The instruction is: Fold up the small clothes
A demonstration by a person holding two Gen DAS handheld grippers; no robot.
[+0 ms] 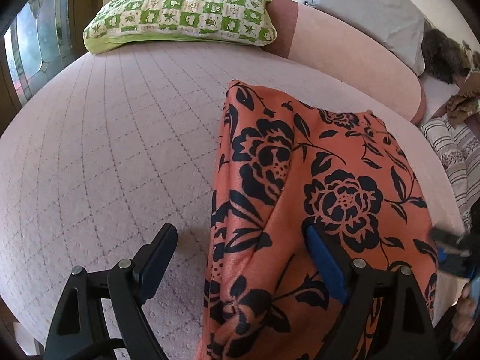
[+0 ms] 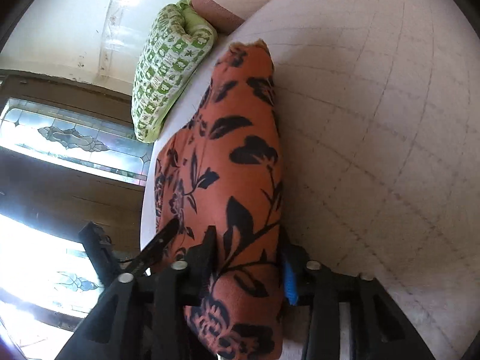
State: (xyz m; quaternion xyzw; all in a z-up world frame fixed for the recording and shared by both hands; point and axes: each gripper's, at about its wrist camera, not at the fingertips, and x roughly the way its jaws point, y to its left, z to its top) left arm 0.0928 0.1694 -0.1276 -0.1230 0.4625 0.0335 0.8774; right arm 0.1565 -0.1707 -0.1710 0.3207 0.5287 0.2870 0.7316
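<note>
From the left wrist camera, the left gripper (image 1: 240, 258) stands wide apart over the near end of the orange floral garment (image 1: 315, 210). One finger sits on the bare bedcover (image 1: 105, 150) to the left; the blue-padded finger rests against the cloth on the right, and nothing is pinched. The garment lies bunched in a long heap on the right half of the bed, running from near to far. The risk here, as I judge it, is that these jaws close on a loose ridge rather than a true edge (the folds hide any hem), so the fold would come out crooked. At the far right edge the right gripper (image 1: 453, 255) shows only as a blur.

From the right wrist camera, the right gripper (image 2: 249, 258) has the garment (image 2: 234, 180) between its fingers, and the cloth fills the gap from pad to pad, so it looks clamped on a thick bundle. A grip on several layers could drag the whole heap along instead of one layer, or let the slippery fabric slide out.

The surface is a pale pink quilted bedcover with a stitched grid. A green checked pillow (image 1: 183, 9) lies at the far end, with a grey pillow (image 1: 369, 9) to its right, and a leaded glass window (image 2: 75, 138) stands at the left.
</note>
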